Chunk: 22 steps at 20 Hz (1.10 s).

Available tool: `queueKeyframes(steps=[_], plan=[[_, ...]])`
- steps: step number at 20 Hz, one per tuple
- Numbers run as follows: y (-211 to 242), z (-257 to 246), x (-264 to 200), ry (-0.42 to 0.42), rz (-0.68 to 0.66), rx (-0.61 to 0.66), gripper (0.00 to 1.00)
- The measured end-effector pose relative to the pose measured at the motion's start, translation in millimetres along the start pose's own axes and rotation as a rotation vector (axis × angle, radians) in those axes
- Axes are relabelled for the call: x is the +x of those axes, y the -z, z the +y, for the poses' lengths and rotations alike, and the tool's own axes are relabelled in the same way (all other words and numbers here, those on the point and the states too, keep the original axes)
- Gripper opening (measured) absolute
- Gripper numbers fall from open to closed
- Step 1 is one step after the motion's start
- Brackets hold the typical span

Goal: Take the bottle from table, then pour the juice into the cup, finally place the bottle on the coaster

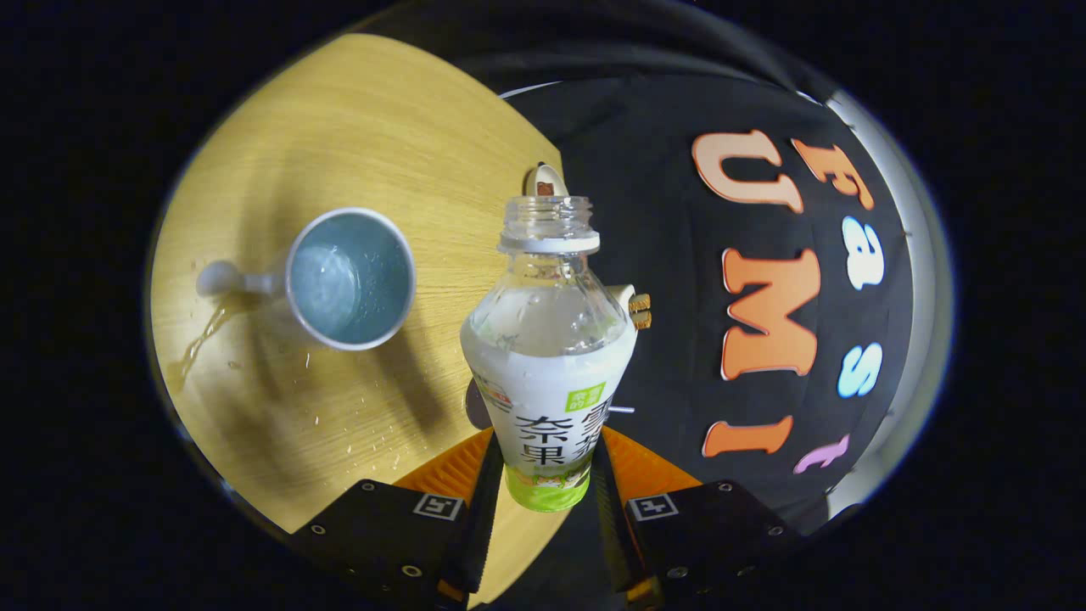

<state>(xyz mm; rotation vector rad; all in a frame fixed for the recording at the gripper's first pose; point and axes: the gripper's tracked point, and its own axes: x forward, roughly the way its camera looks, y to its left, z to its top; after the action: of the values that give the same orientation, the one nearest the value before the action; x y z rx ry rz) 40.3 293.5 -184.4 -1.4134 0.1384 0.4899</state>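
One uncapped juice bottle (547,356) — clamped between both fingers of the gripper (543,475). One mug (349,278) on the wooden table (356,127) — spilled puddle (199,339) beside its handle.

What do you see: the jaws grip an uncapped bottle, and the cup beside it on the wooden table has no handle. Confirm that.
Not quite. The cup has a handle, with spilled liquid beside it, as the gripper view shows. The rest holds: the gripper clamps the uncapped bottle over the wooden table.
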Motion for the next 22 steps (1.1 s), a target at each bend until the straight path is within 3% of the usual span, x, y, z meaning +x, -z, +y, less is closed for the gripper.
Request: queueKeyframes(steps=[6, 11, 17, 22], plan=[[29, -24, 21, -0.054, -0.014, 0.508, 0.57], [50, -49, 66, -0.092, -0.041, 0.94, 0.57], [43, -37, 128, -0.179, -0.096, 1.194, 0.57], [37, -5, 169, -0.23, -0.055, 1.247, 0.57]])
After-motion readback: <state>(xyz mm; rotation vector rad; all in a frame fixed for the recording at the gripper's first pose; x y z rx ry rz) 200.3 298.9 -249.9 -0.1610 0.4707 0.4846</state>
